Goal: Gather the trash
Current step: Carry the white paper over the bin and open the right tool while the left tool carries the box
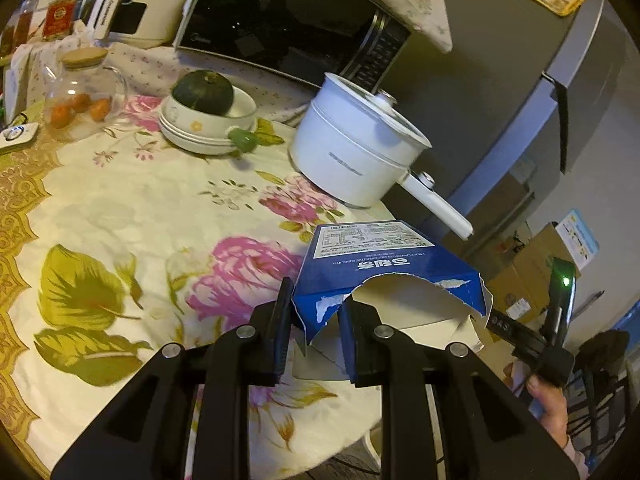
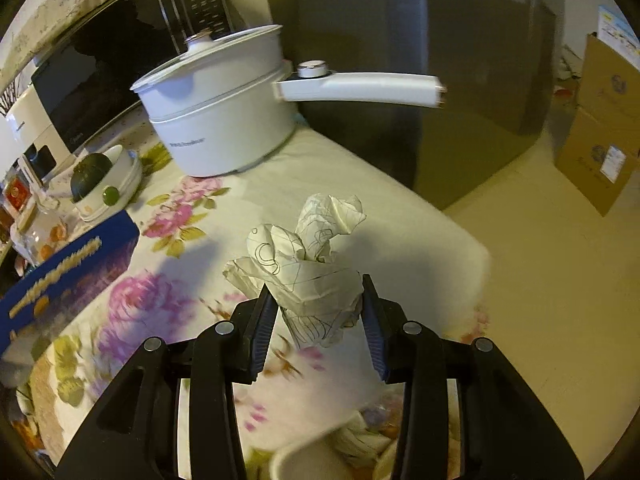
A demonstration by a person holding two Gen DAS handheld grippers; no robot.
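Our left gripper (image 1: 314,316) has its jaws clamped on the torn blue cardboard biscuit box (image 1: 384,276); the right gripper (image 2: 320,316) pinches the crumpled scribbled white paper wad (image 2: 308,268) above the floral-clothed desk (image 2: 168,300). White lidded pot (image 2: 224,112) sits at eleven o'clock. Both pieces collected; next we need a bin, none visible.

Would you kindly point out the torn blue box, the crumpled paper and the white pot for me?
torn blue box (image 1: 384,276), left wrist view, on its blue printed face.
crumpled paper (image 2: 308,268), right wrist view, on its middle folds.
white pot (image 2: 224,128), right wrist view, on its side wall.
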